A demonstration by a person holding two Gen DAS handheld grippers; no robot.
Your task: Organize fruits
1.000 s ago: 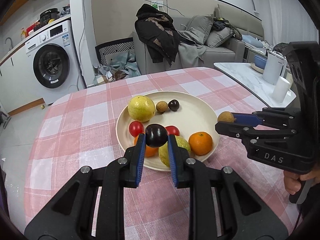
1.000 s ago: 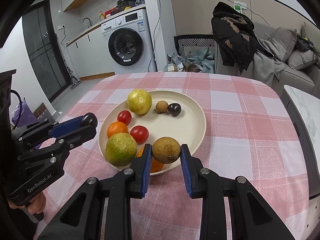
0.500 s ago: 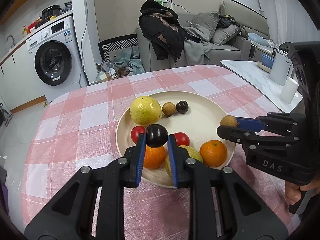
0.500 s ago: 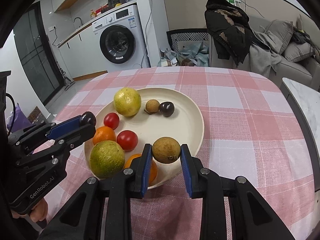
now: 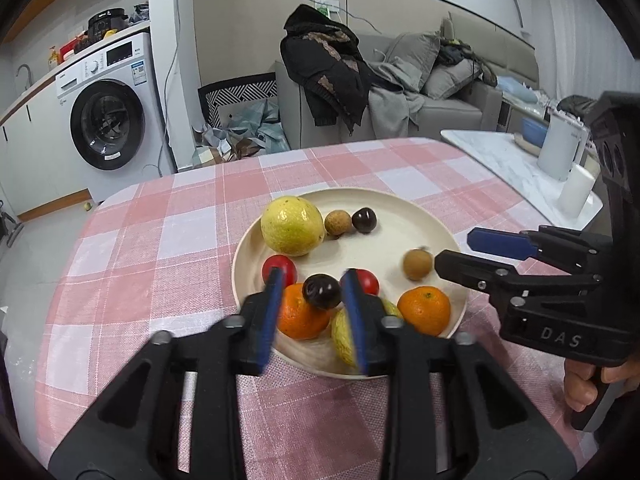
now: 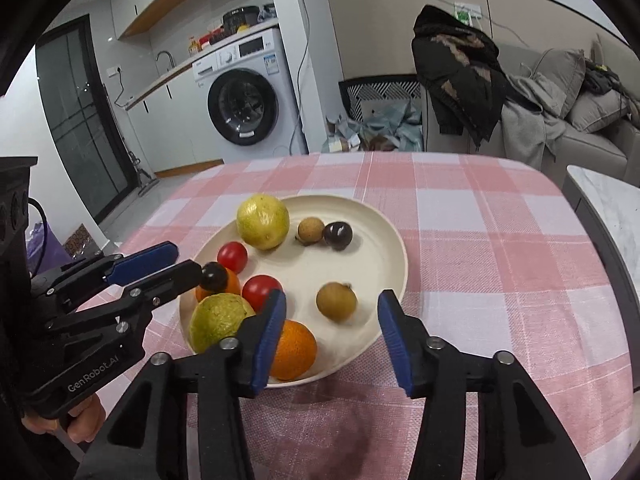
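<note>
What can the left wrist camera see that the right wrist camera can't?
Only the left wrist view shows the white kettle on the marble side table, and the hand holding the right gripper.

Only the right wrist view shows the dark glass door and the hand holding the left gripper.

Both show the cream plate of fruit, the checked tablecloth and the washing machine.

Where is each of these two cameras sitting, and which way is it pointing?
Left wrist: on the left gripper, looking forward over its open fingers at the plate; right gripper and its hand at right.
Right wrist: on the right gripper, open, facing the plate; left gripper at left.
Shared: plate, fruit, washing machine, sofa.
</note>
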